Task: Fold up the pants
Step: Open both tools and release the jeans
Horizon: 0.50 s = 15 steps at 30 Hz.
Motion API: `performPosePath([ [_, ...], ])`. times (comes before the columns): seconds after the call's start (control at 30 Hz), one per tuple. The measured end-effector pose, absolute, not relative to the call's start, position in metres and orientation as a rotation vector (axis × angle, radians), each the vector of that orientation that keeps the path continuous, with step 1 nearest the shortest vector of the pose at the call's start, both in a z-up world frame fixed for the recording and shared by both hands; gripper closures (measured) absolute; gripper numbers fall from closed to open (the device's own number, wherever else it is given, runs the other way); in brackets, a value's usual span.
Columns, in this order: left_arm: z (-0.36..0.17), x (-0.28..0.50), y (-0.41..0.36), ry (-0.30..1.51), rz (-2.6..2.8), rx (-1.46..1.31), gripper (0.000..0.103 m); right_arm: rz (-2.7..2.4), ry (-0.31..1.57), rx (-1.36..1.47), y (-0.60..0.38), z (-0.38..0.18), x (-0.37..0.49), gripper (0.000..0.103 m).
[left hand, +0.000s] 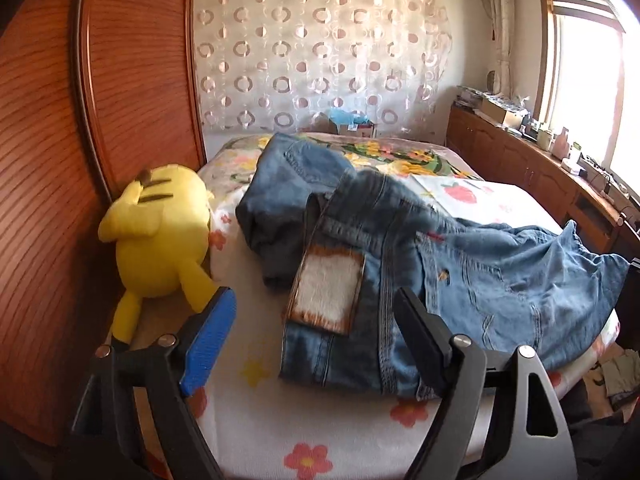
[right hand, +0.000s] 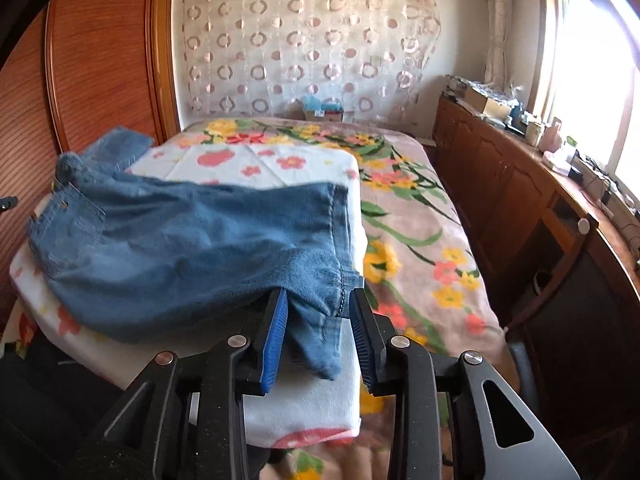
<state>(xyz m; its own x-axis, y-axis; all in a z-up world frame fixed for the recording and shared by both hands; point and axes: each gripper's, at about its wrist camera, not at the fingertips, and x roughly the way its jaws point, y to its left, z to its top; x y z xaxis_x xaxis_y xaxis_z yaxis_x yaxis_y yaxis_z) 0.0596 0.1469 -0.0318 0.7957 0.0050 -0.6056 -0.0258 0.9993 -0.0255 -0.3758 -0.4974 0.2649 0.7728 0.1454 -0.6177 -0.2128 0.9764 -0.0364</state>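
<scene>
Blue jeans [left hand: 400, 264] lie rumpled across a white flowered pad on the bed, waistband with a white and brown patch [left hand: 326, 290] toward me in the left wrist view. My left gripper [left hand: 316, 306] is open, its fingers on either side of the waistband end, just above it. In the right wrist view the jeans [right hand: 180, 248] stretch to the left, with the leg hem near me. My right gripper [right hand: 318, 300] is open, and a fold of the hem [right hand: 320, 344] hangs between its fingers without being pinched.
A yellow plush toy [left hand: 160, 236] lies at the left against the wooden wardrobe [left hand: 60, 160]. The flowered bedspread [right hand: 416, 240] lies to the right. A wooden cabinet [right hand: 520, 208] with clutter runs under the window. A box [left hand: 352, 124] stands at the bed's far end.
</scene>
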Motion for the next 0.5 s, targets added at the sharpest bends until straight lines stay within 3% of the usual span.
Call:
performPosePath([
  [0.5,-0.019,0.093,0.118,0.636,-0.058,0.011,0.021,0.327,0.605,0.002,-0.456,0.247,-0.354,0.055],
])
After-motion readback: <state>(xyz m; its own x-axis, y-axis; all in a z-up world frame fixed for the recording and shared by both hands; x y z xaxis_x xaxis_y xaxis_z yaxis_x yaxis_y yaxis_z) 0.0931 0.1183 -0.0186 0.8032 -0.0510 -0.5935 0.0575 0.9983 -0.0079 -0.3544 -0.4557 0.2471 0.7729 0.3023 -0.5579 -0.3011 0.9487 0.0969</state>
